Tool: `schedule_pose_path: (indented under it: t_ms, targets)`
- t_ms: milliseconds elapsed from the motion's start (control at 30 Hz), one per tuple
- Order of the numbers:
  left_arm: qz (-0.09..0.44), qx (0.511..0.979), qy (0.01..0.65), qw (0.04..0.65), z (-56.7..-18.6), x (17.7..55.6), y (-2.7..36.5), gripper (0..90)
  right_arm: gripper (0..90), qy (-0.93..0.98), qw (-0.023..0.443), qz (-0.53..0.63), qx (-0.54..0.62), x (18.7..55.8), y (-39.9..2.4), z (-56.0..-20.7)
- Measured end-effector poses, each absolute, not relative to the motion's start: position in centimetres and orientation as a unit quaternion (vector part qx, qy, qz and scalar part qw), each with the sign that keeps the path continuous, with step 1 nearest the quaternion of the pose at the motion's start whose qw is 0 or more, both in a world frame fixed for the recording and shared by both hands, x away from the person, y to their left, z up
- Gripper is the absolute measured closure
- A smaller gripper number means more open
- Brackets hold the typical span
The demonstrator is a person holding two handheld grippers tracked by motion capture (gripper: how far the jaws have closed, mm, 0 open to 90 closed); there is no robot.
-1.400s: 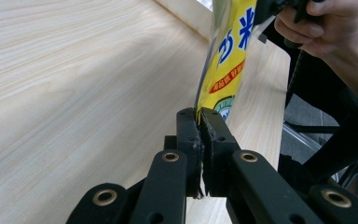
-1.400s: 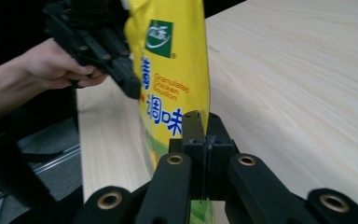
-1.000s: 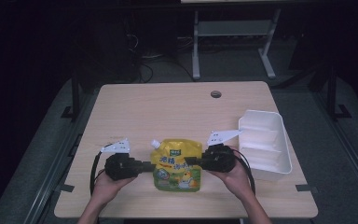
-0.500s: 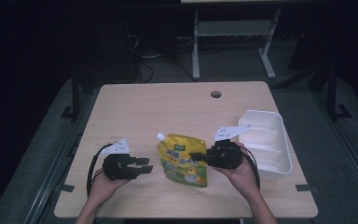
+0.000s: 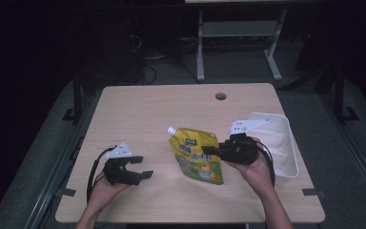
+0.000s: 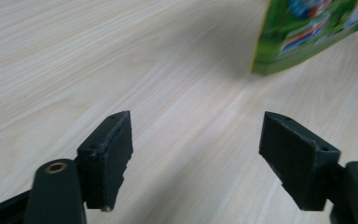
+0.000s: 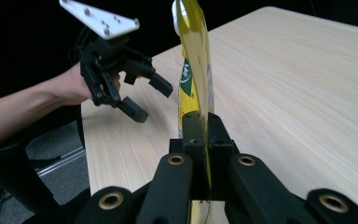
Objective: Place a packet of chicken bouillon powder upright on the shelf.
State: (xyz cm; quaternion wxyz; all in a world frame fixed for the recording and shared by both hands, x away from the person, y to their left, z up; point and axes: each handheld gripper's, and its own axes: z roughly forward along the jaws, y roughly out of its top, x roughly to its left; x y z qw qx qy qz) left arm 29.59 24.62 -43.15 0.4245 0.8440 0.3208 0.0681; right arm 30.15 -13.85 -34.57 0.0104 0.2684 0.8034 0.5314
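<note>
Looking down from the high view, the yellow pouch (image 5: pixel 198 155) sat a little right of the frame's middle, tilted up off the table (image 5: pixel 171 109), its white spout at the upper left and its long axis running down toward the lower right. The right gripper (image 5: pixel 208 153) had its jaws clamped on the pouch's right edge, while the left gripper (image 5: pixel 142 167) rested at lower left, well apart from the pouch, its jaws having just been opening with nothing between them. A white tray (image 5: pixel 286 152) lay at the right edge of the table, just behind the right hand (image 5: pixel 255 167).

In the left gripper view, the two jaws stood wide apart over bare wood — the pouch's green bottom corner (image 6: pixel 303 32) hung in the upper right of the frame, ahead and clear of them.

In the right gripper view, the jaws were shut tight on the pouch (image 7: pixel 196 70), seen edge-on and rising straight up the middle of the frame; the left gripper (image 7: pixel 144 98) hovered open at upper left.

The right hand was the holder, so any carry toward the tray probably fell to it — the tray lay on its own side.
</note>
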Motion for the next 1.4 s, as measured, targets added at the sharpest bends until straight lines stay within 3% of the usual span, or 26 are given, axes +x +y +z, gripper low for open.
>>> schedule_pose_path:
  t_ms: [500,1400]
  targets:
    - [0.078,0.843,0.342,0.407,-43.4,29.9,25.2,24.5,89.3,0.798,0.040,0.529,0.285,31.0,-18.1,-30.3]
    - [0.080,0.833,0.352,0.419,-43.2,30.0,25.8,24.5,89.3,0.777,0.080,0.528,0.333,30.6,-25.6,-27.7]
